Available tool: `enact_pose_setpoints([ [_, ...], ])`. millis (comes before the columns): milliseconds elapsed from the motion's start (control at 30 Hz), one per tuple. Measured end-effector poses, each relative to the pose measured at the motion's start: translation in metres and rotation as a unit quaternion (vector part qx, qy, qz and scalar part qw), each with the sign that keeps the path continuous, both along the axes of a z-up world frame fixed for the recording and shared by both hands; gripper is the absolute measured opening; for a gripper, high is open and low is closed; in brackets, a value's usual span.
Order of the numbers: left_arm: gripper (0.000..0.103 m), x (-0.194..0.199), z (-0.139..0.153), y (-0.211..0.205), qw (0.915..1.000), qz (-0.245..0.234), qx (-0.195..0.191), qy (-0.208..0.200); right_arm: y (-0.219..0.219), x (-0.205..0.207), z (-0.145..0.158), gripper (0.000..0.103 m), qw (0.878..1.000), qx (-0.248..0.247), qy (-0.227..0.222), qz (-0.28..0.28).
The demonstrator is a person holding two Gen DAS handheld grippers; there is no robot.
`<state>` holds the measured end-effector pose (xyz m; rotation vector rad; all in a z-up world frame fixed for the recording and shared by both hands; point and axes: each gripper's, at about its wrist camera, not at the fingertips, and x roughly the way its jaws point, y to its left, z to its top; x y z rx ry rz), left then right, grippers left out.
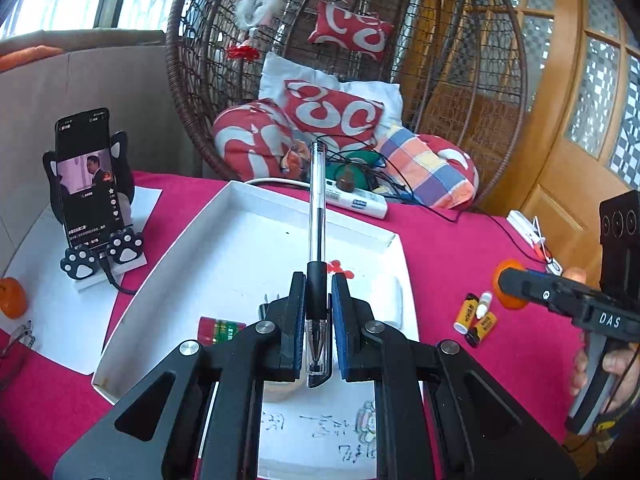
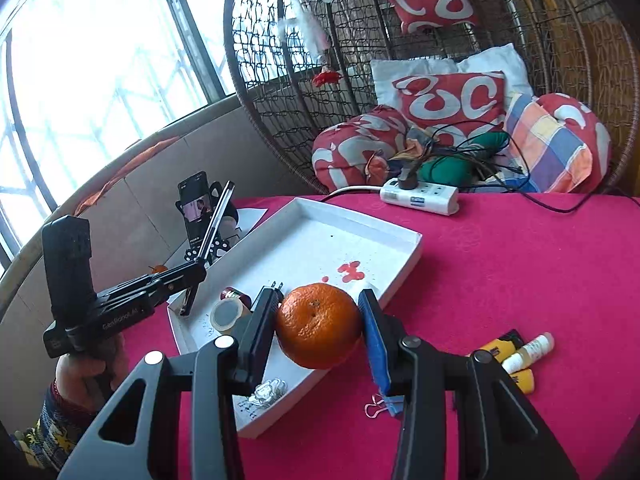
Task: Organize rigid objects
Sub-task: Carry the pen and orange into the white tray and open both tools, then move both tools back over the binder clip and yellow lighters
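Note:
My left gripper (image 1: 318, 280) is shut on a clear black-ink pen (image 1: 316, 208), held above the white tray (image 1: 394, 240). In the right wrist view the left gripper (image 2: 196, 268) holds the pen (image 2: 216, 216) slanted over the tray's left rim (image 2: 176, 316). My right gripper (image 2: 320, 304) is shut on an orange (image 2: 318, 326), just above the tray's near edge. In the left wrist view the right gripper (image 1: 504, 282) and the orange (image 1: 510, 302) are at the right. The tray holds a red-green tube (image 1: 220, 330), a tape roll (image 2: 226, 314), a plug (image 2: 276, 286) and a silver trinket (image 2: 268, 392).
Two yellow batteries (image 2: 516, 364) and a small white bottle (image 2: 528, 350) lie on the pink cloth right of the tray. A phone on a paw stand (image 1: 86, 184), a second orange (image 1: 12, 298), a power strip (image 2: 420, 196) and a paper clip (image 2: 374, 406) are around. A wicker chair stands behind.

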<state>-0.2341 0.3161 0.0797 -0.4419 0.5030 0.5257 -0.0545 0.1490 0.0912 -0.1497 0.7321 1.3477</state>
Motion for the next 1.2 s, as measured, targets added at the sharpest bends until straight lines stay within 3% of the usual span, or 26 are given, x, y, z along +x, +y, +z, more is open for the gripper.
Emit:
enact_pose_setpoints([
  [233,0.012,0.019,-0.024,0.020,0.9994,0.027,-0.023,0.005,0.059,-0.009,-0.028,0.041,0.999,-0.038,0.009,0.009],
  [433,0.012,0.012,-0.035,0.029,0.9976,0.048,-0.051,-0.002,0.093,-0.014,-0.049,0.042,0.998,-0.065,0.009,0.007],
  [500,0.020,0.008,-0.033,0.028,0.9978,0.047,-0.047,0.000,0.099,-0.014,-0.055,0.042,0.998,-0.066,0.024,0.008],
  [533,0.037,0.006,-0.031,0.026,0.9980,0.047,-0.043,0.000,0.100,-0.014,-0.056,0.044,0.998,-0.062,0.031,0.012],
  [567,0.065,0.003,-0.030,0.023,0.9980,0.049,-0.039,-0.003,0.098,-0.015,-0.057,0.057,0.998,-0.057,0.032,0.010],
  [600,0.073,-0.001,-0.029,0.022,0.9975,0.062,-0.034,-0.005,0.095,-0.016,-0.056,0.070,0.998,-0.050,0.030,0.007],
  [633,0.089,-0.006,-0.028,0.021,0.9970,0.070,-0.032,-0.013,0.090,-0.016,-0.053,0.092,0.999,-0.037,0.032,0.004],
  [667,0.098,-0.010,-0.026,0.019,0.9965,0.073,-0.034,-0.023,0.084,-0.015,-0.050,0.103,0.999,-0.023,0.034,0.000],
  [700,0.102,-0.014,-0.025,0.017,0.9958,0.076,-0.038,-0.033,0.077,-0.014,-0.046,0.103,0.999,-0.009,0.037,-0.003],
  [933,0.103,-0.014,-0.005,-0.021,0.9966,0.057,-0.012,-0.058,0.006,-0.002,0.001,0.103,0.996,0.083,0.005,-0.045],
  [1100,0.103,0.019,0.001,-0.058,0.9990,-0.009,0.002,-0.043,-0.057,0.026,0.024,0.103,0.986,0.137,-0.004,-0.099],
  [1200,0.103,0.044,-0.003,-0.086,0.9981,-0.058,0.009,-0.016,-0.084,0.046,0.022,0.103,0.981,0.140,-0.002,-0.133],
])
